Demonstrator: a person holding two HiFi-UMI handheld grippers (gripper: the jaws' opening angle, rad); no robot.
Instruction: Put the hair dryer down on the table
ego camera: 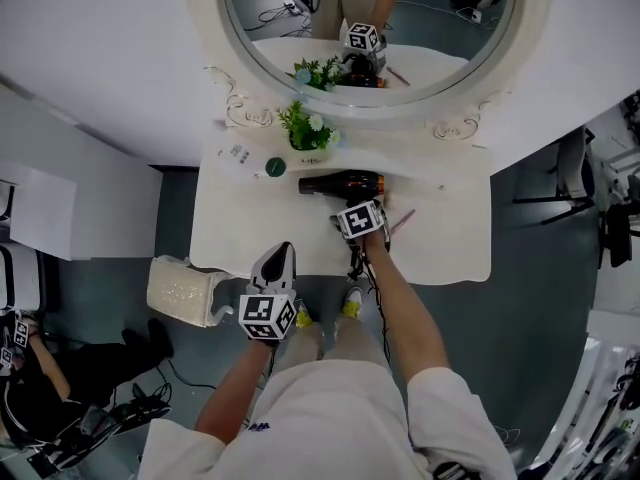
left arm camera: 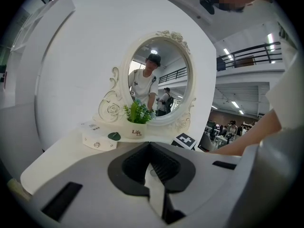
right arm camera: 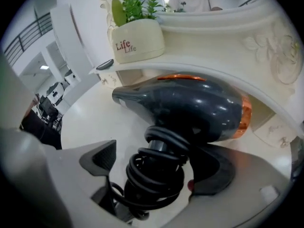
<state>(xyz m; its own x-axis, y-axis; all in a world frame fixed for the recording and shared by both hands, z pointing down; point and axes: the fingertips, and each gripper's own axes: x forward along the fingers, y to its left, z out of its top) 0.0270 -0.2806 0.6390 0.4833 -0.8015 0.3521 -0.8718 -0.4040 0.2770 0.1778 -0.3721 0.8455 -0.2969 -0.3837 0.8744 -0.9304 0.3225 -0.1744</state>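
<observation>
Release step, by the look of it. Hair dryer (ego camera: 340, 182) down on its side on the white counter (ego camera: 440, 243), just in front of the plant pot (ego camera: 308, 140) and the mirror (ego camera: 300, 28). Right hand-held gripper (right arm camera: 152, 160) released: jaws wide apart, cord-wrapped handle (right arm camera: 156, 179) between them, pads not pressing. Left hand-held gripper (left arm camera: 151, 170) clenched on nothing, hovering at the counter's near edge. Next, likely: drawing the right one straight back off the handle, minding the cord loops, leaving the dryer unmoved.

Left tool (left arm camera: 151, 148), jaws together (nothing between them), faces a potted plant (left arm camera: 137, 120) before an oval mirror (left arm camera: 173, 75).
</observation>
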